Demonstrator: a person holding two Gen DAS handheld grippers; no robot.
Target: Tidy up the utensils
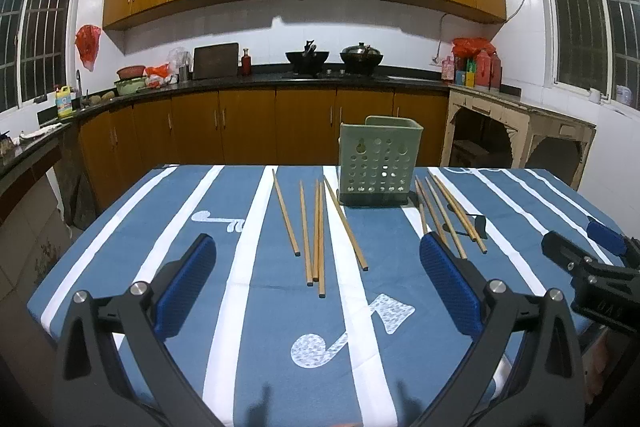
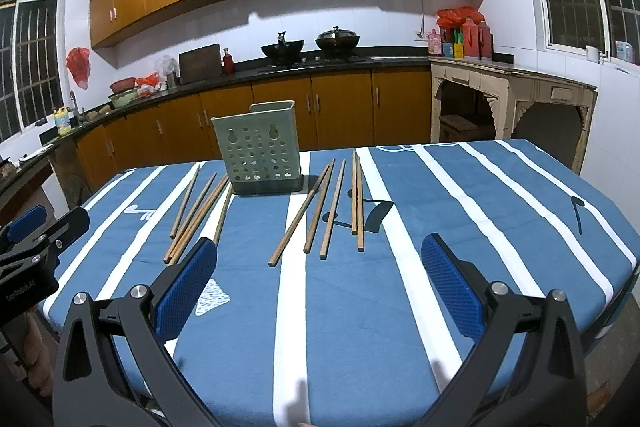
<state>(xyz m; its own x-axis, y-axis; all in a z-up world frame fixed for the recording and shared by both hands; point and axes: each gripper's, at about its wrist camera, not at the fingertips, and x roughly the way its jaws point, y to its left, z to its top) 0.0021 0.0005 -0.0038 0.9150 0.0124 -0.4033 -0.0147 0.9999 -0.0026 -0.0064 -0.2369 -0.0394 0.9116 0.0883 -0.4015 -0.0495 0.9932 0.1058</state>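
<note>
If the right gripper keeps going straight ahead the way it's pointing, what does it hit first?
Probably the chopsticks lying ahead of the open right gripper on the tablecloth. The green utensil holder stands further back and slightly left. Depth is uncertain.

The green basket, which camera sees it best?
The right wrist view: the basket stands whole, with no chopsticks crossing it. In the left wrist view the basket is whole too, but a chopstick reaches its base corner.
</note>
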